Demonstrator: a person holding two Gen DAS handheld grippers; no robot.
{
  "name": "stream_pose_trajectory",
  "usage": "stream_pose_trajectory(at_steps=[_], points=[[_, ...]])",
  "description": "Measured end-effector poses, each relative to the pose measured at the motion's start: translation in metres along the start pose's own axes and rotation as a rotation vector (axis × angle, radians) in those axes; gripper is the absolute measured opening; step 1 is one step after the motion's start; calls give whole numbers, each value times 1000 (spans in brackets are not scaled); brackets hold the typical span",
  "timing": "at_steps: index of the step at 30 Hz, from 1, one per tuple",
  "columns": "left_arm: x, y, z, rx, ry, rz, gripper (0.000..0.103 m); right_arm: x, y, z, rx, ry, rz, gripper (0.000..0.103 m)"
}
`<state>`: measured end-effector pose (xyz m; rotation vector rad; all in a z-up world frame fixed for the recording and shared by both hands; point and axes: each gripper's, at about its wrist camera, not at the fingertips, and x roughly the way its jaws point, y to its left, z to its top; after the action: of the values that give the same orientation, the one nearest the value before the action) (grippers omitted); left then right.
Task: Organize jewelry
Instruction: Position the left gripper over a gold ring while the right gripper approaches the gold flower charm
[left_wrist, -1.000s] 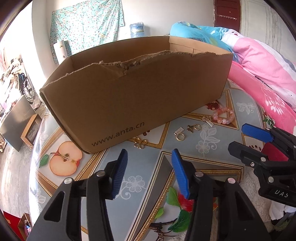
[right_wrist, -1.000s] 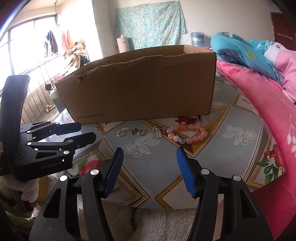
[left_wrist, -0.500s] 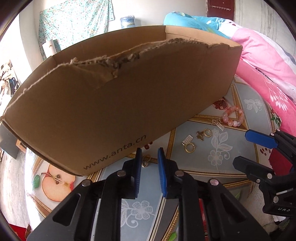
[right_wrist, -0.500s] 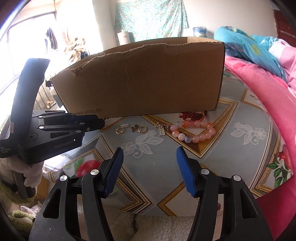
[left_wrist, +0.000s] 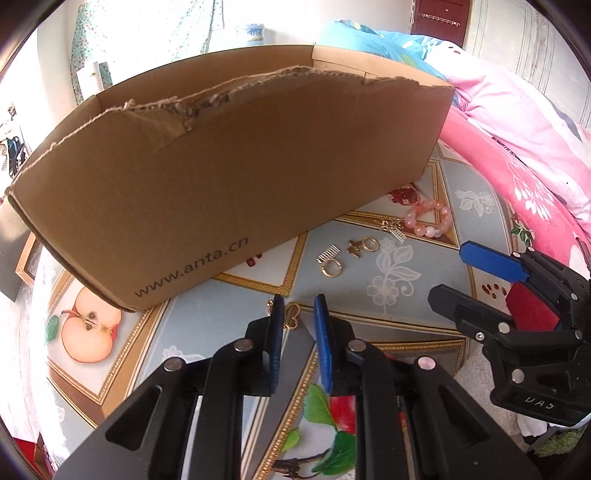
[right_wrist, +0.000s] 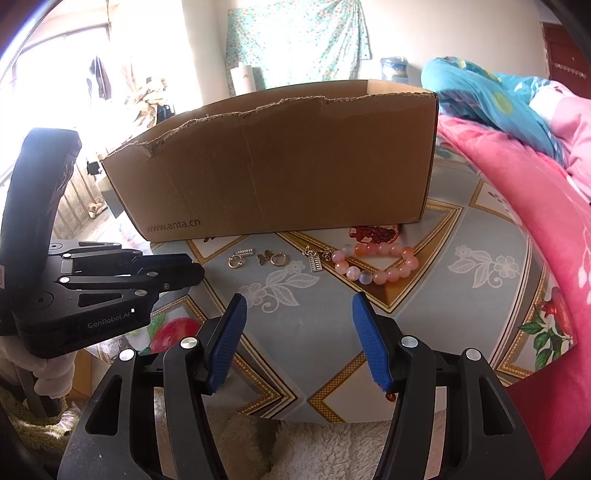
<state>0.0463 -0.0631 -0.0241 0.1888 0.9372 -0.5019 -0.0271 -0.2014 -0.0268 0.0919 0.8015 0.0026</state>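
Floral cloth (right_wrist: 297, 38) on white wall; bright window (right_wrist: 55, 66) left; pink bedding (right_wrist: 517, 192) right.

The table (right_wrist: 480, 236) has a glossy cover with a print of grey-blue panels, gold borders, white flowers and fruits such as a halved apple. On it stands an open cardboard box (left_wrist: 236, 177) with a torn top edge and a web address on its front wall. In front of the box lie small jewelry pieces in a loose row: a pink bead bracelet (right_wrist: 376, 264) at the right, a silver charm (right_wrist: 316, 258) touching it, then a gold ring (right_wrist: 277, 258), a small gold butterfly piece (right_wrist: 264, 256), another gold ring (right_wrist: 235, 261) and a tiny silver comb-like piece (right_wrist: 245, 252). 1 more gold piece (left_wrist: 291, 317) lies apart, nearer to the table edge.
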Motion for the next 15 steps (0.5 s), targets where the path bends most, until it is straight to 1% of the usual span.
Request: stream_pose_trajectory(at_steps=[2,5,8,12,15], points=[[-1,-3,-2,-16,-4,-12,16,-1,2,-1,8,1,3,56],[-7,-6,-4,-11,-32,4,16,-4,4,-2,9,-3,0,56],[-13,-2,-4,-27,-50,2,16,-7,2,-5,-1,-10,-8,56],[-12,7,-5,-53,-35,9,16,-5,-2,-5,19,0,-2,56],[-8,10,-6,-84,-15,-19,16,-7,-1,-6,9,-8,-10,56]])
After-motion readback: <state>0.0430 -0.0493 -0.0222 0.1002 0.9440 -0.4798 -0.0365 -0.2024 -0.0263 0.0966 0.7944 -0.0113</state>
